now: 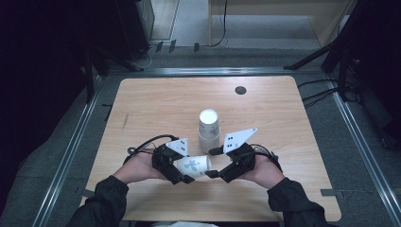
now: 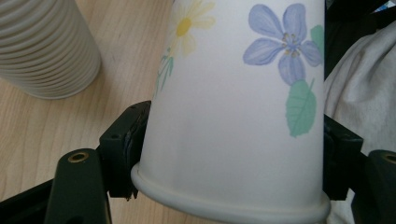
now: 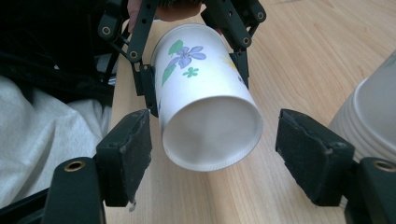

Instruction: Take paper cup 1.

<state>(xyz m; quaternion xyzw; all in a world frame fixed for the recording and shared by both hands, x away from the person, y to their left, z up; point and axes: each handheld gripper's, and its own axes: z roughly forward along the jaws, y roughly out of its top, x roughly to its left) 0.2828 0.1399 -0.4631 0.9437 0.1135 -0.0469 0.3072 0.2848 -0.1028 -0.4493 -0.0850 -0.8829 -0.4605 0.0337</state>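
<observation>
A white paper cup (image 1: 194,164) printed with flowers lies on its side just above the wooden table (image 1: 156,104), near the front edge. My left gripper (image 1: 183,166) is shut on it close to its rolled mouth rim; in the left gripper view both pads press the cup (image 2: 233,93). My right gripper (image 1: 213,162) faces it from the right. In the right gripper view the cup's base end (image 3: 210,126) sits between my open jaws (image 3: 212,158), with a gap on each side. My left gripper (image 3: 196,84) shows behind it.
A stack of ribbed white cups (image 1: 208,126) stands upside down at the table's middle, just behind the grippers (image 2: 44,46) (image 3: 369,126). A dark round hole (image 1: 240,90) sits near the far edge. Pale cloth (image 3: 42,140) lies below the front edge.
</observation>
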